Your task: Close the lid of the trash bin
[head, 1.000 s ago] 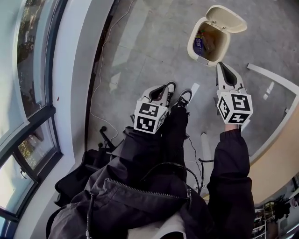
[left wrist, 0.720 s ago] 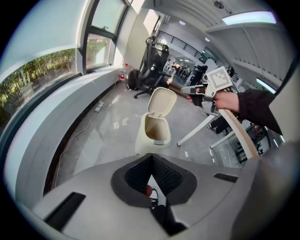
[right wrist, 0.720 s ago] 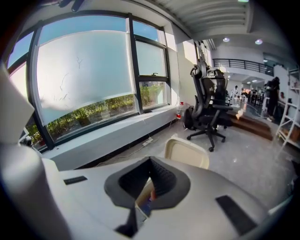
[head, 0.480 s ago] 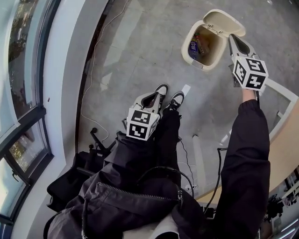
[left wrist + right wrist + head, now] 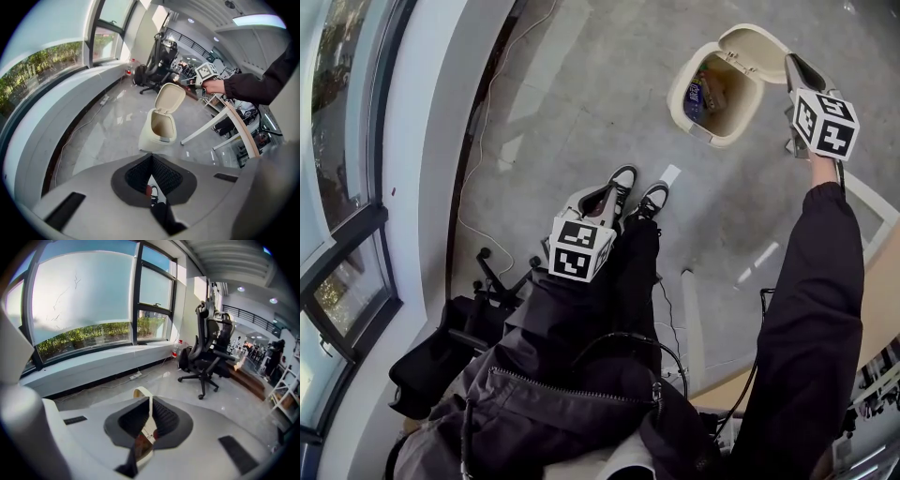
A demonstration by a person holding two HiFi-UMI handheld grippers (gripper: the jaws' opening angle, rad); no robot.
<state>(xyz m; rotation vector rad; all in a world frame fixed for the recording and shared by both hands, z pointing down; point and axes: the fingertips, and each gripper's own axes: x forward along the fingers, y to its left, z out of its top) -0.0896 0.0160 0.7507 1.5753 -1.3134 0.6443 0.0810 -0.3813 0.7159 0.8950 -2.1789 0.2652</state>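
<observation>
The bin (image 5: 682, 94) stands on the grey floor (image 5: 581, 84), far and to the right of the person's shoes (image 5: 623, 178). Its lid (image 5: 757, 45) is tipped up on the far side, the mouth is open, and some rubbish (image 5: 698, 92) shows inside. Just right of the bin a white table frame (image 5: 211, 126) slants down to the floor, and a white slip (image 5: 670, 174) lies by the shoes. A cable (image 5: 483, 141) trails along the window wall on the left, and a black bag (image 5: 431, 361) sits near left. An office chair (image 5: 208, 352) stands farther off by the windows (image 5: 79, 301). The right gripper (image 5: 790, 62) is up at the raised lid's right edge, its jaws clenched together and holding nothing. The lid shows edge-on just beyond the tips, and I cannot tell whether they touch it. The left gripper (image 5: 151, 158) hangs near, over the shoes and well apart from the bin, its jaws closed on each other and empty.
</observation>
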